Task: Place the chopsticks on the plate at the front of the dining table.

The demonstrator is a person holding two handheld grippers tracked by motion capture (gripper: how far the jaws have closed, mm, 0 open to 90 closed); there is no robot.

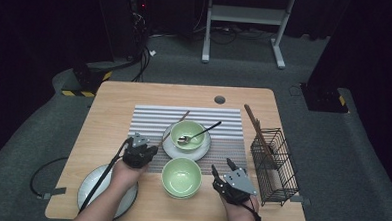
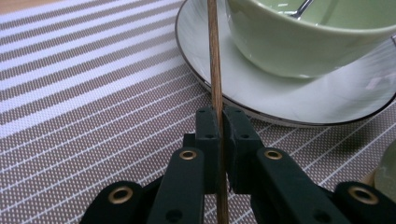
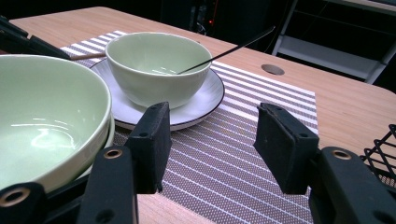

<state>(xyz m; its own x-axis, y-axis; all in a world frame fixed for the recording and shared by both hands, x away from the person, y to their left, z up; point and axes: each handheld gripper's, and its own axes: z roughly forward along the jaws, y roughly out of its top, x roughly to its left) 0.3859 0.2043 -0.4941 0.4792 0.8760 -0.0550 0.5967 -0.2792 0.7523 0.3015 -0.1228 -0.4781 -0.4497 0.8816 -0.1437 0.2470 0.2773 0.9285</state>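
My left gripper [image 2: 220, 122] is shut on a thin wooden chopstick [image 2: 215, 60] that runs up past the rim of a white plate [image 2: 261, 93]. On that plate stands a pale green bowl [image 1: 187, 133] with a dark-handled spoon [image 1: 199, 132] in it. From above, the left gripper [image 1: 141, 152] sits on the striped placemat [image 1: 153, 119], left of the plate, and the chopstick [image 1: 177, 123] slants up toward the far right. A second green bowl [image 1: 181, 176] stands near the table's front edge. My right gripper [image 1: 220, 168] stands open just right of that bowl, nothing between its pads [image 3: 150, 140].
A black wire basket [image 1: 274, 165] holding a long wooden stick [image 1: 256, 127] stands at the table's right edge. A grey plate [image 1: 89, 186] lies at the front left under the left forearm. A round cable hole [image 1: 219, 99] is at the far side.
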